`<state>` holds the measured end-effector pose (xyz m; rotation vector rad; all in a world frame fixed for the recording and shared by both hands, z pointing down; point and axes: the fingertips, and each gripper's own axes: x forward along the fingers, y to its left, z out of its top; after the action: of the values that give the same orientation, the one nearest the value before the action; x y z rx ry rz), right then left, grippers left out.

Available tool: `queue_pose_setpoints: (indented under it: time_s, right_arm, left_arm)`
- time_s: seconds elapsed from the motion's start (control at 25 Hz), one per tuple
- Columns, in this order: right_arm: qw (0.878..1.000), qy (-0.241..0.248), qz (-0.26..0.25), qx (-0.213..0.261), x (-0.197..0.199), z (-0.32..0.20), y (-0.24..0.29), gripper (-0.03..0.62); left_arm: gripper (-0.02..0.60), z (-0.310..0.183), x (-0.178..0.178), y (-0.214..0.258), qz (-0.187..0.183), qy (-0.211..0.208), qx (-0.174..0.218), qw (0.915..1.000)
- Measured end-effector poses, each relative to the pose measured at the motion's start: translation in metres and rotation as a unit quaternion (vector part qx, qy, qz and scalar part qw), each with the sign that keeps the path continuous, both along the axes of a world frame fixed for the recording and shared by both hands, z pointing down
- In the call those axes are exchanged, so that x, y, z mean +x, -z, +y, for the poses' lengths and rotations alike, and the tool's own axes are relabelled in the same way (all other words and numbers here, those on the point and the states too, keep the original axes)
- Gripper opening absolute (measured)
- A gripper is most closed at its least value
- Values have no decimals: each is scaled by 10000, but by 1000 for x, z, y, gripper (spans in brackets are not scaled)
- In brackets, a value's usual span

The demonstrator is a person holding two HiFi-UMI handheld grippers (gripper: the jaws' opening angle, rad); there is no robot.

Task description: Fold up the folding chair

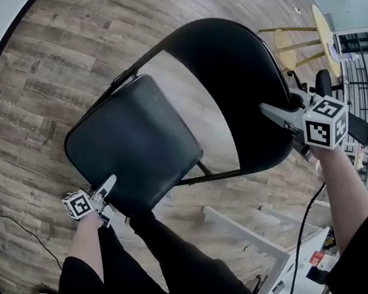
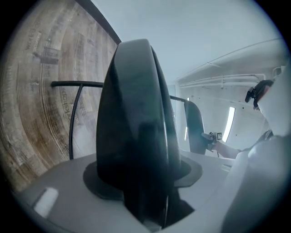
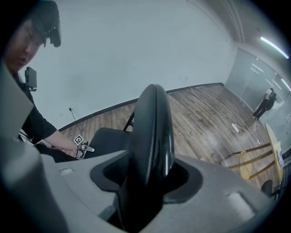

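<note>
I have the left gripper (image 1: 109,184) clamped on the near corner of the seat (image 1: 133,139) and the right gripper (image 1: 274,112) clamped on the backrest (image 1: 236,83) rim. The folding chair (image 1: 135,67) stands unfolded on the wood floor (image 1: 43,87). A round wooden table (image 1: 322,33) is beyond the chair and a white frame (image 1: 247,225) is near its feet. The seat hides the chair's legs.

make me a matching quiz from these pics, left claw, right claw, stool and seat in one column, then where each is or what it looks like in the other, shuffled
Column one
1 left claw
2 right claw
3 stool
4 seat

Column two
a clamped on the backrest's rim
b black and padded
c clamped on the seat's near edge
d pale wood, at the head view's right edge

Pairs: 1-c, 2-a, 3-d, 4-b
</note>
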<state>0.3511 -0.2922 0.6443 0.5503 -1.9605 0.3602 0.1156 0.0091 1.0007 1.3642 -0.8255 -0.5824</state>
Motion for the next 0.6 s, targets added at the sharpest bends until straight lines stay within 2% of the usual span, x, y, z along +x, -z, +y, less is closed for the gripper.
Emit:
queue_pose_setpoints:
  time_s: [0.16,0.4,0.6]
  right_arm:
    - [10000,-10,-2,-6,-4,3,2,213]
    - [10000,-7,22,9,-7,8,6,212]
    - [10000,15,43,34,-12,13,11,209]
  left_arm:
    - [268,1,-2,1,4,-3,-90,10000]
    - [265,3,-3,8,-44,-35,1,10000]
    - [265,6,-5,12,-107,-28,-242,9996]
